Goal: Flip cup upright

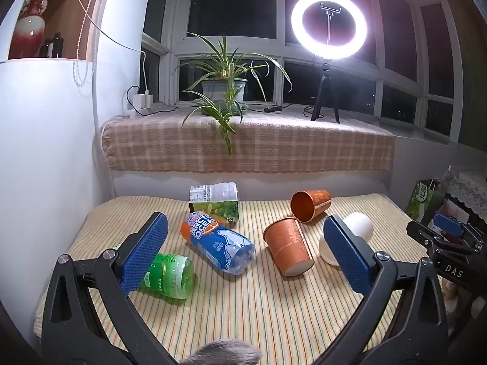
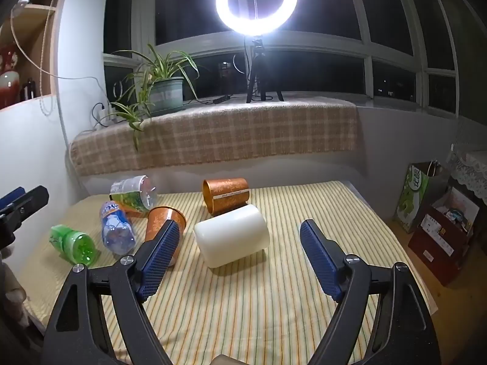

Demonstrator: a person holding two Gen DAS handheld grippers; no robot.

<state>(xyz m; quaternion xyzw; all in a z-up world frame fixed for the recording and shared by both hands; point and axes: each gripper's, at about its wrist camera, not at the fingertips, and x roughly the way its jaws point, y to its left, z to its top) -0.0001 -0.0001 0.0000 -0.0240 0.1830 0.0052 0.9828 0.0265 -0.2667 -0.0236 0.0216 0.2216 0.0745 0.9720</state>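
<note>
Three cups lie on their sides on the striped table (image 1: 243, 304). A near orange cup (image 1: 287, 249) points its base toward me; it also shows in the right wrist view (image 2: 161, 222), partly behind the left finger. A far orange cup (image 1: 310, 205) (image 2: 225, 194) shows its open mouth. A white cup (image 2: 231, 238) lies in front of my right gripper (image 2: 240, 255), which is open and empty above the table. In the left wrist view the white cup (image 1: 359, 228) is partly hidden by the right finger. My left gripper (image 1: 243, 252) is open and empty.
A blue Arctic Ocean bottle (image 1: 219, 243), a green bottle (image 1: 170, 273) and a clear bottle on a green carton (image 1: 214, 202) lie at the table's left. A potted plant (image 1: 225, 91) and a ring light (image 1: 328, 24) stand on the sill. Bags and boxes (image 2: 438, 213) sit at right.
</note>
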